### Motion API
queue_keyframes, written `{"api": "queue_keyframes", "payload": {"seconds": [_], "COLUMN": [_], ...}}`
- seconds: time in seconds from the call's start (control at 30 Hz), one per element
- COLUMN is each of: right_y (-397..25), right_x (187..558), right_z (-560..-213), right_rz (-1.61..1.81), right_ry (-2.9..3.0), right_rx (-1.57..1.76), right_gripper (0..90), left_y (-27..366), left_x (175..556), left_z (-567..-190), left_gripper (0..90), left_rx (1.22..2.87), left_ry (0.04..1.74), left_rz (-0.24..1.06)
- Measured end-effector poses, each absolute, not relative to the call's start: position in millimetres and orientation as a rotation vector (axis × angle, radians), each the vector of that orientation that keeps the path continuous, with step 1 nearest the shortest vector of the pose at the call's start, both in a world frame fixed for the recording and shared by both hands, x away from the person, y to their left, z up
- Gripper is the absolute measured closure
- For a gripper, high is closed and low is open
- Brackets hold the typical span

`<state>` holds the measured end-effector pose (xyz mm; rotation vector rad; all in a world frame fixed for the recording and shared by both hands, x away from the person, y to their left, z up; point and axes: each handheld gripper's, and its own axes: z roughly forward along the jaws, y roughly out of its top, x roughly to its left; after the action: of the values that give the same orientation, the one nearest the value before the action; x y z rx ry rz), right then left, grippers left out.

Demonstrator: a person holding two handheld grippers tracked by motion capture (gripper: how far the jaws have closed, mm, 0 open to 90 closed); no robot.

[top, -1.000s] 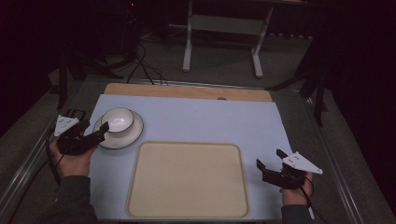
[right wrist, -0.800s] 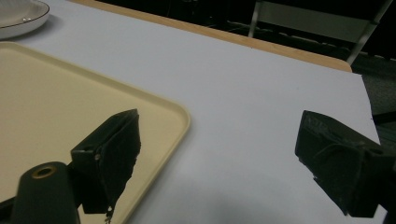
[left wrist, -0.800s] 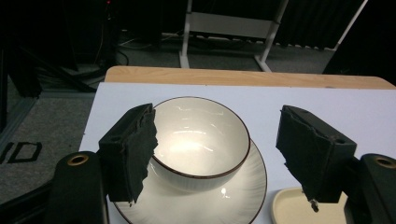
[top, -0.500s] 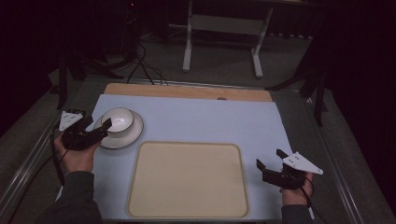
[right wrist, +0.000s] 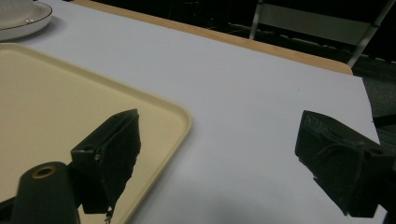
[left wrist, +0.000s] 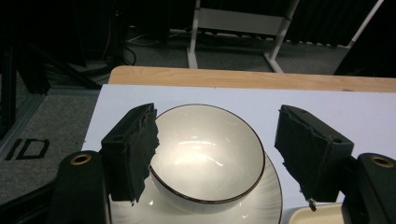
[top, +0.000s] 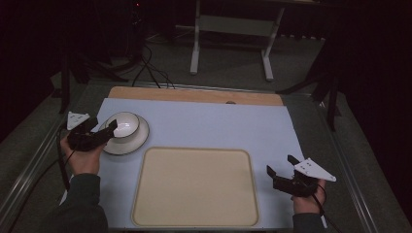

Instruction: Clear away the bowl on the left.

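A white bowl (top: 122,125) with a dark rim sits on a white plate (top: 133,143) at the left of the pale blue mat. My left gripper (top: 108,129) stands open at the bowl's near-left side. In the left gripper view the bowl (left wrist: 205,154) lies between the two jaws, whose left pad (left wrist: 135,154) overlaps its rim, and the plate (left wrist: 261,207) shows beneath. A cream tray (top: 194,187) lies empty at the front middle. My right gripper (top: 281,167) is open at the tray's right edge, low over the mat, and in its own view its jaws straddle the tray corner (right wrist: 175,114).
A wooden strip (top: 194,94) borders the far edge of the mat (top: 218,126). Beyond the table stand a metal frame (top: 231,26) and floor cables (top: 145,68). A metal rail (top: 354,170) runs along the table's right side. The plate's edge (right wrist: 23,23) shows far left in the right gripper view.
My left gripper has moved forward and right, bringing its jaws up around the bowl. The right gripper has stayed put.
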<state>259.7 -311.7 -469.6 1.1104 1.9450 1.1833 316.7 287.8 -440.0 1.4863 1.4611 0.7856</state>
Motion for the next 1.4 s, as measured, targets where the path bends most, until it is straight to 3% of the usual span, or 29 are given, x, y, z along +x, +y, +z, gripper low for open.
{"api": "queue_keyframes", "payload": {"seconds": [1.4], "right_y": [-310.5], "right_x": [260.0], "right_z": [-469.6], "right_rz": [1.187], "right_ry": [1.946], "right_rx": [1.103], "right_gripper": [13.8], "left_y": [293.8], "left_x": [358.4], "left_z": [-469.1], "left_gripper": [32.5], "left_rx": [1.532], "left_ry": [1.611], "left_rz": [0.751]}}
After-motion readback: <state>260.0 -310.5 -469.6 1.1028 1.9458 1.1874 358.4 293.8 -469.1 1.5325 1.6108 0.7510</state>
